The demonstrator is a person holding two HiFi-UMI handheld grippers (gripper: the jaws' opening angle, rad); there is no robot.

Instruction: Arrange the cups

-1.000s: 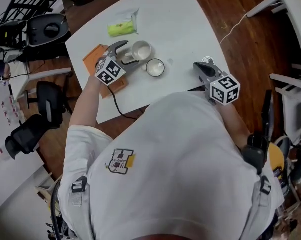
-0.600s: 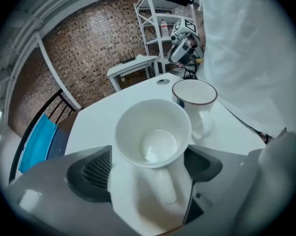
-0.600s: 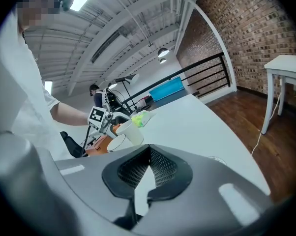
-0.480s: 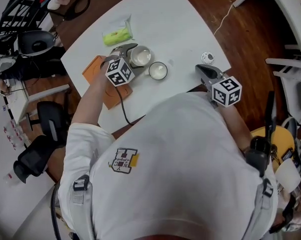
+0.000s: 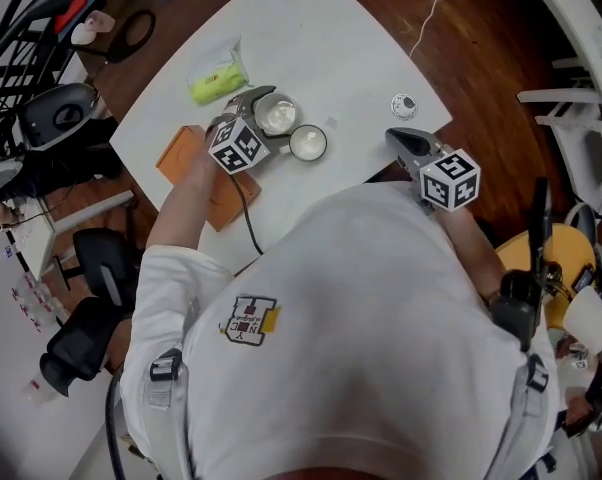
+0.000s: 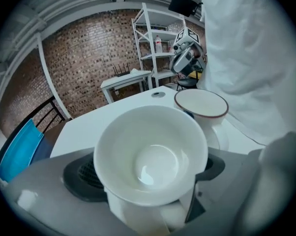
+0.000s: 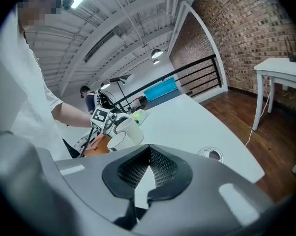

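Observation:
Two white cups stand side by side on the white table (image 5: 331, 38). My left gripper (image 5: 271, 116) has its jaws on either side of the plain cup (image 5: 278, 115). In the left gripper view that cup (image 6: 150, 161) fills the gap, and its pads (image 6: 81, 176) do not visibly press on it. The jaws have just been opening wider. The dark-rimmed cup (image 5: 308, 142) stands just beyond it (image 6: 201, 104). My right gripper (image 5: 401, 140) hovers shut and empty near the table's near edge, to the right of both cups; its jaws (image 7: 149, 149) meet tip to tip.
A green packet (image 5: 216, 80) lies beyond the cups. An orange notebook (image 5: 196, 173) sits at the table's left edge under my left arm. A small round disc (image 5: 404, 104) lies near the right corner. Chairs and gear crowd the floor on the left.
My left gripper has moved right from beside the plain cup until its jaws stand around it. The right gripper has barely shifted. The head view has drifted.

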